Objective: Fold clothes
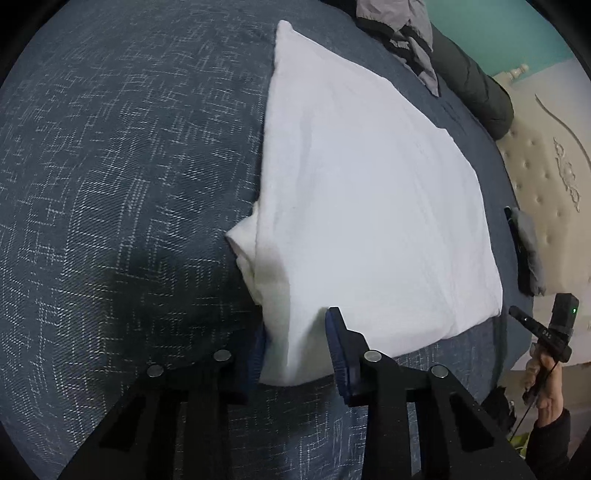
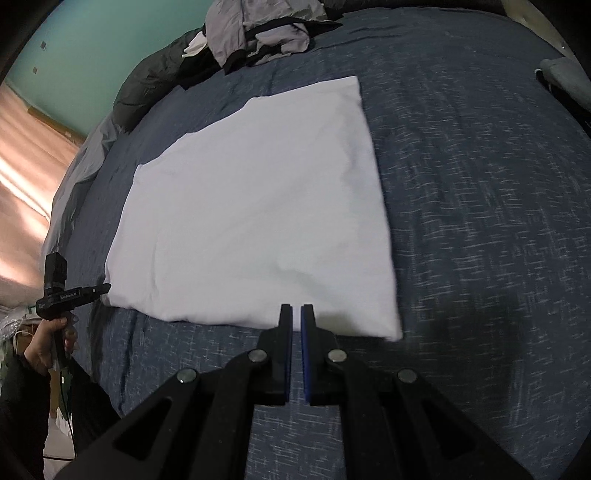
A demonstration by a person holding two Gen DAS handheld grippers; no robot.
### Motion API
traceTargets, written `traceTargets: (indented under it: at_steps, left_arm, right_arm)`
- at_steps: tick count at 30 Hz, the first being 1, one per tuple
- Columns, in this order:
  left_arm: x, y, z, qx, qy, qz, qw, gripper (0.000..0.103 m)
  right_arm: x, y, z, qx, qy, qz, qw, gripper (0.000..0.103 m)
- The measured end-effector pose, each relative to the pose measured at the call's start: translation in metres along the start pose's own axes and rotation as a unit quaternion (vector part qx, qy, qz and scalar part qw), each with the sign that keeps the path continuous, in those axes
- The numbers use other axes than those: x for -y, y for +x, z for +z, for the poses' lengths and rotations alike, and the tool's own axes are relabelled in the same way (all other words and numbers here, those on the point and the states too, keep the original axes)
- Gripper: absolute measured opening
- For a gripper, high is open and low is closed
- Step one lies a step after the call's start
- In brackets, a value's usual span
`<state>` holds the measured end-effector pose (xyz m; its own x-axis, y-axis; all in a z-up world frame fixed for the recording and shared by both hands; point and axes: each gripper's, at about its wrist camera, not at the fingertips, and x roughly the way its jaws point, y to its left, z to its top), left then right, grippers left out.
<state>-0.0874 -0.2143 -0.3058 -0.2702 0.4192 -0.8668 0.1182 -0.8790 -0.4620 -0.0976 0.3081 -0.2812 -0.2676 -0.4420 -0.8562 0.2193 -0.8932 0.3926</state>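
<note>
Bed covered by a dark blue bedspread (image 1: 110,184) with a pale crosshatch weave – it fills most of both views. Turquoise wall (image 2: 103,44) behind, cream tufted headboard (image 1: 546,177) along one side, pinkish lit curtain or panel at the left edge of the right wrist view, can't tell which.

White garment (image 1: 369,206) lies flat near the middle of the bedspread, folded into a rough rectangle; a bunched bit of fabric sticks out at its left side in the left wrist view. Plenty of bare bedspread to that side and in front of it. Far end of the bed: heap of grey and black clothes (image 2: 266,33) beside a dark puffy jacket (image 2: 147,85), apart from the white piece. Small dark item (image 1: 524,251) sits at the bed edge by the headboard.

Left gripper (image 1: 295,343) – near corner of the white garment sits between its part-closed jaws; whether the pads actually press on it I can't tell. Right gripper (image 2: 296,310) – jaws nearly together, nothing between them, tips at the garment's near edge.

No containers visible.
</note>
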Motion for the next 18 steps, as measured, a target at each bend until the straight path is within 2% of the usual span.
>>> traceTargets:
  at_steps: [1,4,18]
  left_arm:
    - [0.004,0.002,0.000,0.001,0.001,0.001,1.0000,0.019]
    - [0.016,0.002,0.002,0.005,0.011,0.001,0.9999,0.011]
    - [0.078,-0.021,0.021,0.023,0.065,0.000,0.9976,0.008]
  right_arm:
    - [0.002,-0.001,0.000,0.001,0.001,-0.001,1.000,0.004]
    - [0.009,-0.004,0.001,0.006,0.007,-0.003,1.000,0.004]
    - [0.041,-0.027,0.006,0.034,0.021,-0.003,0.999,0.004]
